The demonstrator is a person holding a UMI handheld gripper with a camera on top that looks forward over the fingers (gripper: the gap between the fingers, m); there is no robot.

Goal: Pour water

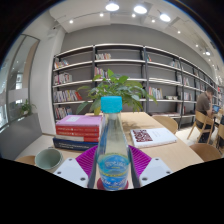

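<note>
- Gripper view: the claw (113,165) holds a clear water bottle (113,150). Both pink pads (86,160) press on the bottle's sides, one at each side, so the bottle sits tight between the fingers.
- The bottle stands straight up. Its long side runs up and down, and its blue cap (111,104) points up to the ceiling. The cap is on.
- The bottle has a blue label (113,170) low down, near the pads.
- Just past the fingers is a light wood tabletop (170,155).
- On the tabletop, off to one side of the bottle, lies a stack of books (78,130). The books are red and purple.
- Near that stack, close to the claw, is a green bowl (49,158).
- On the other side of the bottle lies an open magazine (153,136).
- Behind the bottle stands a big green plant (118,90) with long leaves.
- Far back, tall bookshelves (150,75) with many books run along the wall.
- A person (205,108) sits far off near the shelves, by some wooden chairs (205,125).
- Round lights (140,9) shine on the ceiling.
</note>
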